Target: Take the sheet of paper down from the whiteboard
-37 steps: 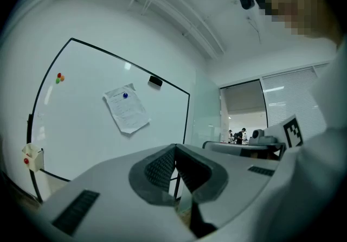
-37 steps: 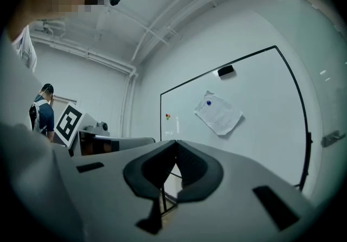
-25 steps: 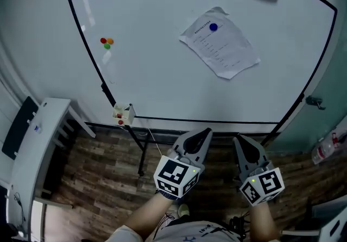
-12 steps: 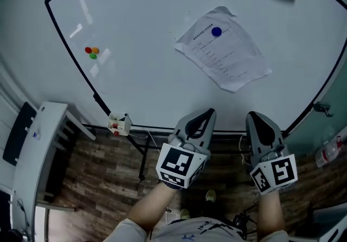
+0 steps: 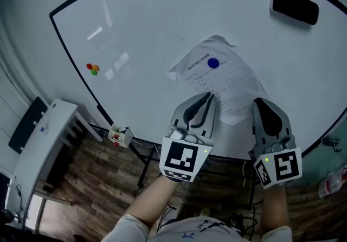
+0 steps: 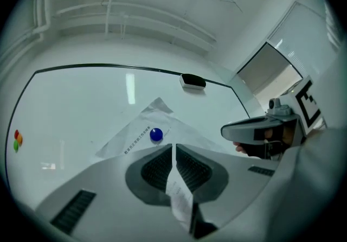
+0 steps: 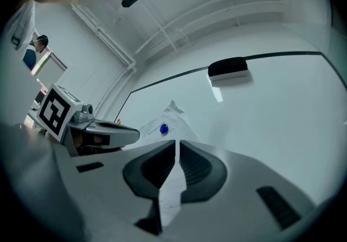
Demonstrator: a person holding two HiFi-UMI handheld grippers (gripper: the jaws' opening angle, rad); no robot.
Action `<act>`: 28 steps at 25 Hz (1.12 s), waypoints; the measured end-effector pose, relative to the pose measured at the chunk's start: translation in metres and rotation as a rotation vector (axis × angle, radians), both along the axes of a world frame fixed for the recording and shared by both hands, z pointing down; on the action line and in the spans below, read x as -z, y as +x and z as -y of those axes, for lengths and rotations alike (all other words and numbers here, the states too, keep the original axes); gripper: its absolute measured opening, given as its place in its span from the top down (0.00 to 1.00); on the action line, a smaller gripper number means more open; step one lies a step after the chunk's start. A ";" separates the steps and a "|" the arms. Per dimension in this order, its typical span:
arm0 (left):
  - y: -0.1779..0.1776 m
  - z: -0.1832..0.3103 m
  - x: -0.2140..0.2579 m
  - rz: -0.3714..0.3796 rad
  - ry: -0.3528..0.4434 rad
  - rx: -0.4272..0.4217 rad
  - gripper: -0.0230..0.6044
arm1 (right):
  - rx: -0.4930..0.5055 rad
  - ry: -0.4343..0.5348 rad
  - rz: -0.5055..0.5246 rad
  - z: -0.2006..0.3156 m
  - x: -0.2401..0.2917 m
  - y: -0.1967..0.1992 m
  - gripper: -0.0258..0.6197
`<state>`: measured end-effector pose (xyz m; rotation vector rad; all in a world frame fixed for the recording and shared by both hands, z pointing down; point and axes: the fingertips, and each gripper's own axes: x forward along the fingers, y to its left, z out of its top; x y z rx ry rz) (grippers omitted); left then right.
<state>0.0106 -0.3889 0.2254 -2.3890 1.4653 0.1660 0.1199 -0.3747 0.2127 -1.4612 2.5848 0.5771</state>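
Note:
A printed sheet of paper (image 5: 219,81) hangs slanted on the whiteboard (image 5: 152,29), pinned by a blue magnet (image 5: 212,63). My left gripper (image 5: 207,97) is shut and empty, its tip over the sheet's lower left edge. The right gripper (image 5: 261,104) is shut and empty too, its tip at the sheet's bottom corner. In the left gripper view the magnet (image 6: 156,134) and paper (image 6: 142,127) lie just past the closed jaws, and printed paper shows through the slit. In the right gripper view the magnet (image 7: 164,129) sits just beyond the tips (image 7: 177,142). Whether either tip touches the sheet I cannot tell.
A black eraser (image 5: 294,5) sticks to the board's upper right. Small coloured magnets (image 5: 92,68) sit at its left. A little box of markers (image 5: 120,135) hangs at the lower frame. A white table (image 5: 43,143) stands at the left on the wooden floor.
Both grippers have risen from below the board's frame up to the sheet's lower edge. The board and paper now look closer. Both pairs of jaws stayed shut.

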 end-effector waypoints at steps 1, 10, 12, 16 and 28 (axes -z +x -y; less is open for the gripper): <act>0.000 0.006 0.005 0.004 0.011 0.023 0.94 | 0.007 0.010 -0.019 0.006 0.002 0.000 0.93; -0.002 0.042 0.034 0.095 0.066 0.154 0.76 | -0.021 0.079 -0.159 0.027 0.020 -0.008 0.84; -0.002 0.048 0.039 0.105 0.077 0.176 0.75 | -0.031 0.054 -0.170 0.033 0.018 -0.007 0.83; -0.001 0.062 0.038 0.139 0.068 0.202 0.74 | -0.060 0.054 -0.206 0.045 0.017 -0.005 0.81; 0.003 0.074 0.042 0.142 0.089 0.223 0.73 | -0.140 0.017 -0.271 0.072 0.009 0.000 0.77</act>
